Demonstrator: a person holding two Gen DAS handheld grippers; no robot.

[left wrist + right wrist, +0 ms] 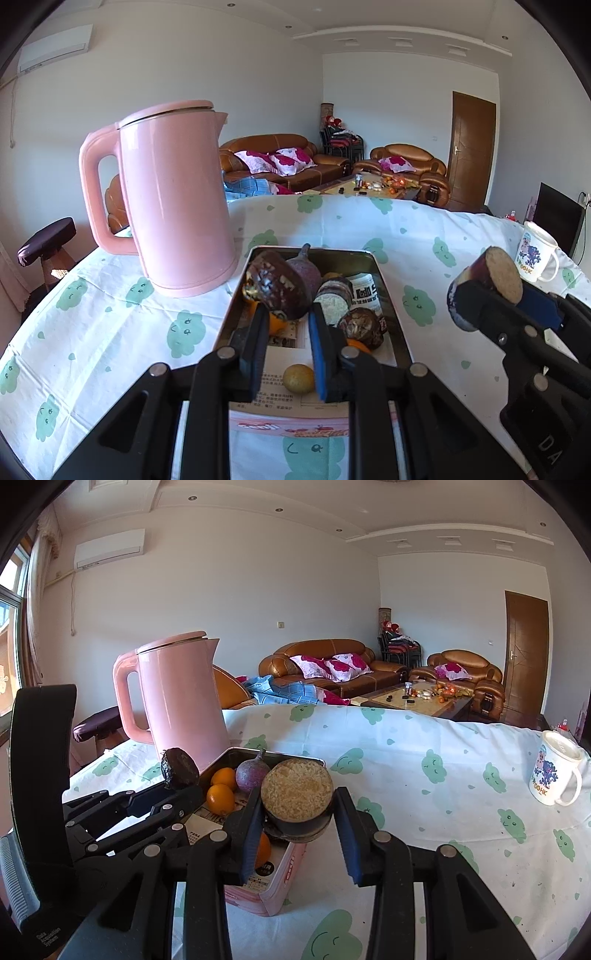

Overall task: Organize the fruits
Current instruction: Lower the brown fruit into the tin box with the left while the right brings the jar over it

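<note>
A metal tin [389, 306] lined with printed paper holds dark purple fruits, a cut purple piece [334, 297], oranges and a small yellow fruit [298, 378]. My left gripper [286, 321] is shut on a big dark wrinkled fruit [279, 290] over the tin. In the right wrist view that fruit [180, 768] sits at the left gripper's tips. My right gripper [297, 818] is shut on a cut purple fruit piece [297, 794] with a pale grainy face, held above the tin's [280, 878] near right corner. It also shows in the left wrist view [487, 284].
A pink kettle [173, 199] stands left of the tin on the white cloth with green clouds [110, 332]. A printed white mug [556, 771] stands at the far right. Sofas and a coffee table lie beyond the table's far edge.
</note>
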